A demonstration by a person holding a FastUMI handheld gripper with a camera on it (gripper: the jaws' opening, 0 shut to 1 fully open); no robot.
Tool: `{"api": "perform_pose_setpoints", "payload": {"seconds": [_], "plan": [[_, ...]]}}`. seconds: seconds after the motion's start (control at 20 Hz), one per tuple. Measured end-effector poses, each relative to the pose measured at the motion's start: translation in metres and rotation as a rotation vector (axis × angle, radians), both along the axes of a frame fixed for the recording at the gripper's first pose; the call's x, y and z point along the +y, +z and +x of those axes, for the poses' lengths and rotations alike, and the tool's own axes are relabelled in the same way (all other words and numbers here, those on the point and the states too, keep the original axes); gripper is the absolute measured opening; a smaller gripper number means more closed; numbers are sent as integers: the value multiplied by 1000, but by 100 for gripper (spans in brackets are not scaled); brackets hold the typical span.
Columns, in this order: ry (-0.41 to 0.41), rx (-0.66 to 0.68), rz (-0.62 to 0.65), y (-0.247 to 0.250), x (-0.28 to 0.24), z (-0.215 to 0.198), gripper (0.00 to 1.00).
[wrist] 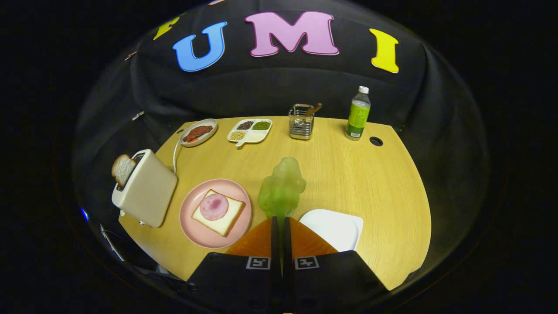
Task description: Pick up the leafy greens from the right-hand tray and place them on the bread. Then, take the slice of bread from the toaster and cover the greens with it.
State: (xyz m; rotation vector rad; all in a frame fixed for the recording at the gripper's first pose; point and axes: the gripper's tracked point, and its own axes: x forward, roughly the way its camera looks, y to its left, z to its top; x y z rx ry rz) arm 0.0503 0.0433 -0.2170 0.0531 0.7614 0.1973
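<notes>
A: Holding anything, that hand-held gripper (279,224)?

B: Yes. Its two fingers are closed almost together with the stem of the leafy greens (282,189) pinched between them; the pale green bunch stands up just ahead of the tips, lifted above the table (348,174).

A: And the right-hand tray?

B: The white tray (335,229) lies at about two o'clock from the fingertips, just beside them, with nothing on its visible part.

A: Where is the bread to be covered?

B: On the pink plate (192,218), at about nine o'clock from the greens and near them. The slice of bread on the plate (229,216) carries a round pink piece of ham (213,206).

A: The toaster?

B: The cream toaster (146,187) sits at nine o'clock from the plate, just beside it, and the slice of bread in the toaster (123,169) sticks out of its slot.

A: Further back?

B: At twelve o'clock from the greens, along the far side of the table, stand an oval dish of meat (199,132), a divided dish of beans (250,130), a wire caddy (301,122) and a green-labelled bottle (358,113).
</notes>
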Motion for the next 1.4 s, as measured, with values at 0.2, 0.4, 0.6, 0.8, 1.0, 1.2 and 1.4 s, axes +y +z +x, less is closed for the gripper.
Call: {"api": "perform_pose_setpoints", "payload": {"seconds": [0.2, 0.4, 0.6, 0.8, 1.0, 1.2, 1.4], "plan": [[65, -4, -10, 7, 34, 2, 5], [106, 18, 13, 1, 74, 5, 5], [172, 42, -1, -13, 110, 4, 5], [216, 54, -9, -27, 140, 11, 5], [252, 69, -40, -46, 158, 20, 6], [260, 77, -92, -60, 160, 28, 9], [288, 117, -118, -77, 166, 24, 20]]}}
